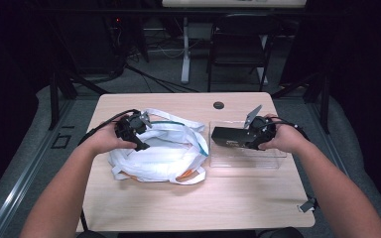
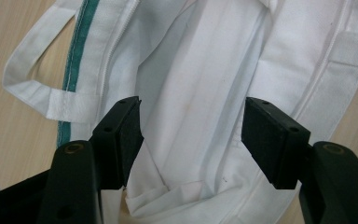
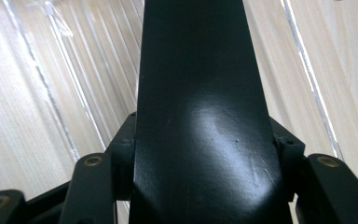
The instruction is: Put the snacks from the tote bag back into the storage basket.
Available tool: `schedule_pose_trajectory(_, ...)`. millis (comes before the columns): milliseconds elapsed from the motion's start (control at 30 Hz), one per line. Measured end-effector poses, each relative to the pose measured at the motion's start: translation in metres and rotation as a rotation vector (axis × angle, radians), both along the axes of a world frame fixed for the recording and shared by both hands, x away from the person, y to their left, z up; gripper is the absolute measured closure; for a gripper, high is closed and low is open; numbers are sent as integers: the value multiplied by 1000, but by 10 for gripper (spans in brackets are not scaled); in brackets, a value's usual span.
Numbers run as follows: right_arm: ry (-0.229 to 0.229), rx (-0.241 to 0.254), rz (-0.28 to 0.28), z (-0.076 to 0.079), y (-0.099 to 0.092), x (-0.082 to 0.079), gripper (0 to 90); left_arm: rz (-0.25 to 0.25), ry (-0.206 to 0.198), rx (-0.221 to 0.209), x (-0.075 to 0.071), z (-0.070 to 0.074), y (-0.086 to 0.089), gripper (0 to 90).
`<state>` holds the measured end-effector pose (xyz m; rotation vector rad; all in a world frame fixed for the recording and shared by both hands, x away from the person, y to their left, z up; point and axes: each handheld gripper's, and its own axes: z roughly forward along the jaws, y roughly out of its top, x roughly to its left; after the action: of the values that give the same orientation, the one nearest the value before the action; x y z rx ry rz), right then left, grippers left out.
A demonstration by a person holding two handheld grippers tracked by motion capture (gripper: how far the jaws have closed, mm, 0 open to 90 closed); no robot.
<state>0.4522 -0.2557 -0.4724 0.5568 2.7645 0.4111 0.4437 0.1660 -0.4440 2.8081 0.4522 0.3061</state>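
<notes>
**Ana:** High view first: what is the right claw doing?

**Ben:** It is clamped on a black box. The box sticks out from the claw toward the bag, lying level inside a clear tray on the desk.

**Ana:** Does the right gripper view agree?

**Ben:** Yes. The box runs straight ahead from between the jaws, with both pads pressed against its sides. The tray's ribbed bottom lies beneath the claw, on both sides of the box.

**Ana:** And the left claw?

**Ben:** Released. In the left gripper view its jaws stand wide apart, with nothing pinched. It hovers over a white bag, and the bag's open mouth lies straight ahead of the claw and below it.

**Ana:** Anything near those jaws?

**Ben:** A handle loop with a green stripe lies ahead of the left-hand jaw in that view. Folded cloth sits beneath the gap.

**Ana:** How far apart are the two claws?

**Ben:** Well apart. The bag sits under the left one, and the tray is just beside the bag.
</notes>
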Motion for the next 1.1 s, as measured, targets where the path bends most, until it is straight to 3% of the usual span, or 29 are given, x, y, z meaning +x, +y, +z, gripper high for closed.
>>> schedule_pose_trajectory(567,2,29,-3,-12,1,13,424,10,8,-8,-1,-6,4,382)
schedule_pose_trajectory(967,6,12,30,-14,-2,19,420,11,28,5,-1,-13,3,382)
schedule_pose_trajectory(1100,17,34,37,-17,-4,21,420,16,23,4,-3,-13,3,382)
